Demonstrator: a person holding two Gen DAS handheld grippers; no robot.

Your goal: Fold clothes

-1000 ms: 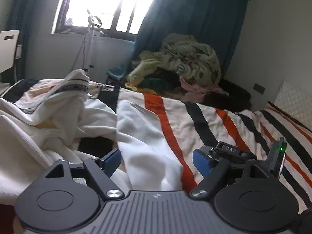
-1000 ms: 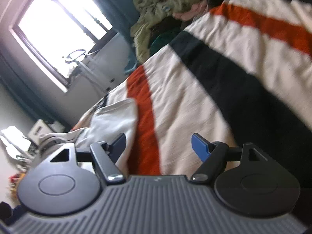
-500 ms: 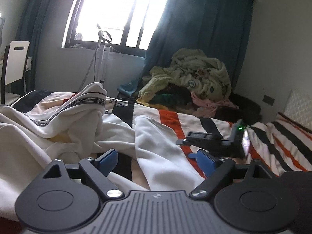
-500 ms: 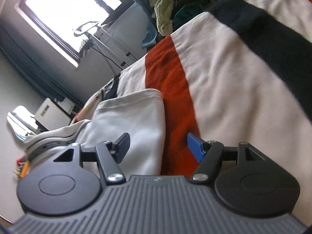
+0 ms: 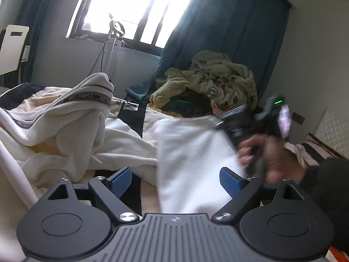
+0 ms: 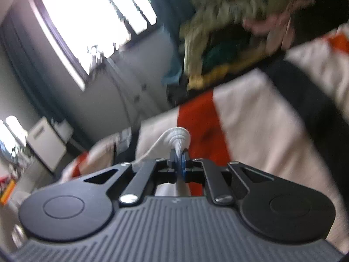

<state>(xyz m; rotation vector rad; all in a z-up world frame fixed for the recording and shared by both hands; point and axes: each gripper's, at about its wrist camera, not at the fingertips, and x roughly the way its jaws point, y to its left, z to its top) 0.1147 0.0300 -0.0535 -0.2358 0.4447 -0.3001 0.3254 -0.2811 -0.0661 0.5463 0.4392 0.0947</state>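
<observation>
The right gripper is clamped on a bunched fold of the white garment, lifted above the striped bedspread. The left gripper is spread wide, holding nothing; the garment lies at its 12 o'clock, the right hand at 2 o'clock.

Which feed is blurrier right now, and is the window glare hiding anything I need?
Right wrist view: heavily motion-smeared, though the right gripper reads shut on a bunched white garment. Left wrist view: mostly sharp; only the hand with its tool smears. The left gripper is open. The window blows out white in both, hiding only outdoors.
</observation>
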